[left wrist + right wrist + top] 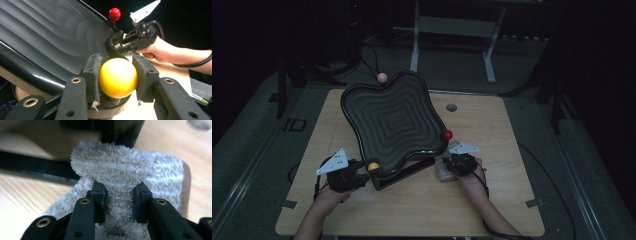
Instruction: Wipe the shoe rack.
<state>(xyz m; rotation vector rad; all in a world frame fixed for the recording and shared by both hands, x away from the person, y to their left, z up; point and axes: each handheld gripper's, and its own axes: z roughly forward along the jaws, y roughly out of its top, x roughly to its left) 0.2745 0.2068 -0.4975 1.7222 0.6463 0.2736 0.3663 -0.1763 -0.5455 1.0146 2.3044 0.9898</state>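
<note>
Fluffy beige cloth (120, 177) is pinched by the right gripper (117, 202) beside the black tray (392, 120)'s edge — the yellow ball (118, 78) is clamped by the left gripper (117, 82); bare bench (422, 210) lies nearer the person.

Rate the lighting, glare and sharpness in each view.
High view: dim, dark surroundings, tray readable. Left gripper view: well lit, glare on the yellow ball and red ball, both sharp. Right gripper view: bright, fuzzy cloth crisp, wooden table behind soft.
</note>
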